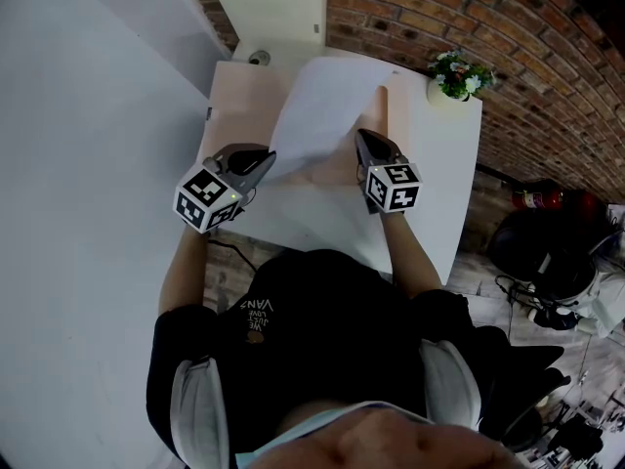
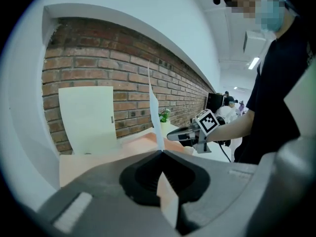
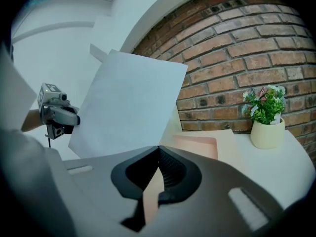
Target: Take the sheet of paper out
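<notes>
A white sheet of paper (image 1: 322,115) stands lifted off the table and tilted, above a peach-coloured folder (image 1: 239,106) that lies flat. My left gripper (image 1: 270,158) is shut on the sheet's lower left corner. In the left gripper view the sheet (image 2: 152,107) rises edge-on from the closed jaw tips (image 2: 160,151). My right gripper (image 1: 360,138) is shut on the near edge of the peach folder, just right of the sheet. In the right gripper view the sheet (image 3: 128,102) hangs to the left and the folder (image 3: 197,144) runs ahead of the closed jaws (image 3: 158,147).
The white table (image 1: 439,193) ends against a brick wall (image 1: 547,37). A small potted plant (image 1: 457,76) stands at its far right corner. A white cabinet (image 1: 269,8) sits behind the table, a white wall at left. Dark bags (image 1: 547,252) lie on the floor at right.
</notes>
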